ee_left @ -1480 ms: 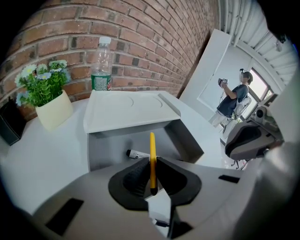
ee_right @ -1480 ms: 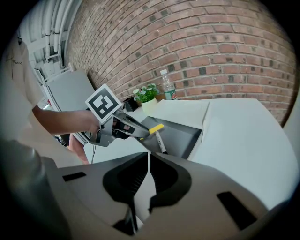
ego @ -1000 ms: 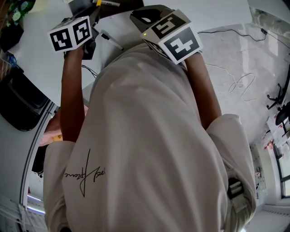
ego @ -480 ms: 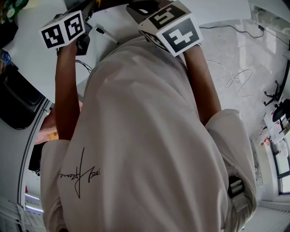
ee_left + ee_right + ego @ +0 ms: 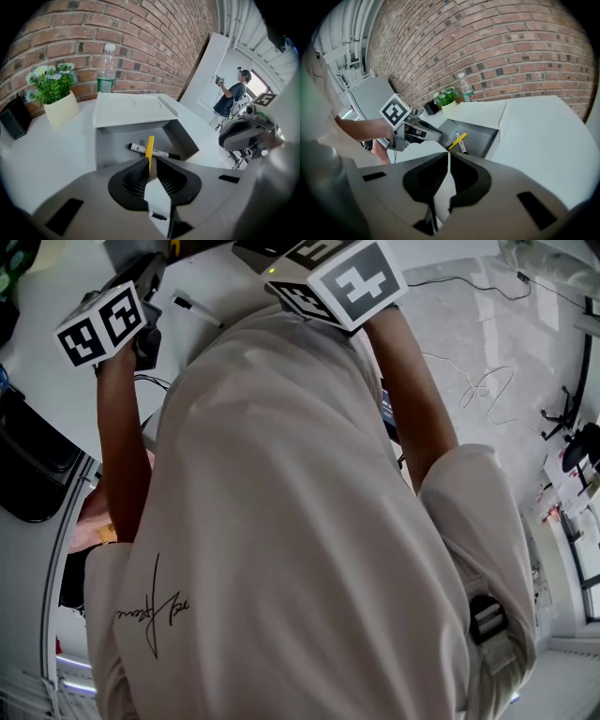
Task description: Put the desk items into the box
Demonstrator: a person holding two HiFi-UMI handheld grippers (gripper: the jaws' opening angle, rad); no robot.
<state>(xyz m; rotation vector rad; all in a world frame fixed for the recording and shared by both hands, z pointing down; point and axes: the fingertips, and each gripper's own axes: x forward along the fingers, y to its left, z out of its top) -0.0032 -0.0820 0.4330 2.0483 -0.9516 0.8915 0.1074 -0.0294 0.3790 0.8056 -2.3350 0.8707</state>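
My left gripper is shut on a yellow pen that sticks forward over the open grey box. A black-and-white marker lies on the box floor. In the right gripper view the left gripper holds the yellow pen at the box's near edge, above the marker. My right gripper is shut with nothing in it, back from the box. The head view shows mostly the person's shirt, with another marker on the desk between the two gripper cubes.
The box's white lid stands open behind it. A potted plant, a water bottle and a dark object stand by the brick wall. Cables lie on the floor to the right. Another person stands far off.
In the head view both gripper cubes have shifted toward the top of the frame, the left one also leftward. The desk marker has slid up and left with the view.
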